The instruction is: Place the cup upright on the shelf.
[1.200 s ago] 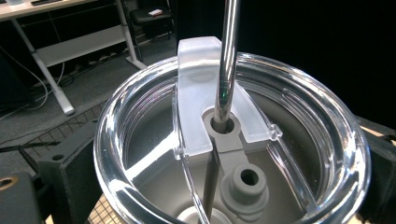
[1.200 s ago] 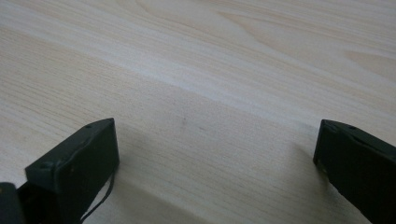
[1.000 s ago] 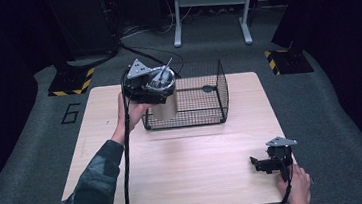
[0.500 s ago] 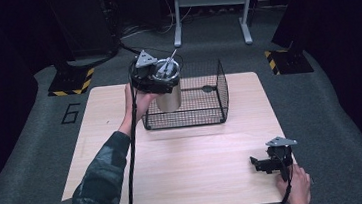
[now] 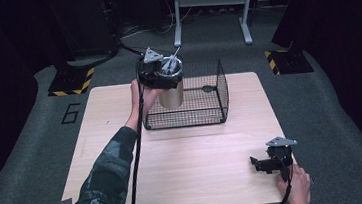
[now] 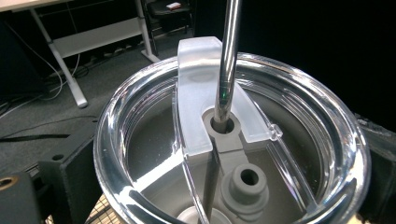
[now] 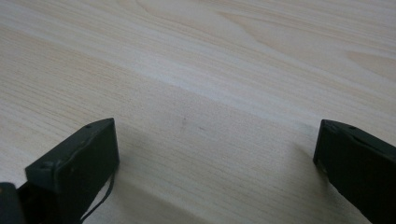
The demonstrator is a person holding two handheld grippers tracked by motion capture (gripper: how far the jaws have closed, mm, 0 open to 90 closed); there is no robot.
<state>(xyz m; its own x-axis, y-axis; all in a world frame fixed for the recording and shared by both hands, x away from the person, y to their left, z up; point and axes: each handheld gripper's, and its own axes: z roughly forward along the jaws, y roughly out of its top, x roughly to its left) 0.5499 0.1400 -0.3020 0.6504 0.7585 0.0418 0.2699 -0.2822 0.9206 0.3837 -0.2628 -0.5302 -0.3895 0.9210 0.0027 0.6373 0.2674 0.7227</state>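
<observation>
Left gripper (image 5: pixel 160 73) clamps steel tumbler (image 5: pixel 171 95), apparently above wire basket (image 5: pixel 205 110); right gripper (image 5: pixel 270 162) rests on desk (image 5: pixel 186 177), jaws apart.

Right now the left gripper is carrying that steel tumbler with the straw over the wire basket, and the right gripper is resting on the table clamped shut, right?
Not quite. The right gripper is open: the right gripper view shows its jaws wide apart over bare table. The rest holds: the left gripper holds the steel tumbler with its straw over the wire basket.

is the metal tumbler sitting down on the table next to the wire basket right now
No, the left gripper holds the tumbler up in the air over the near left part of the wire basket, not resting on the table.
</observation>
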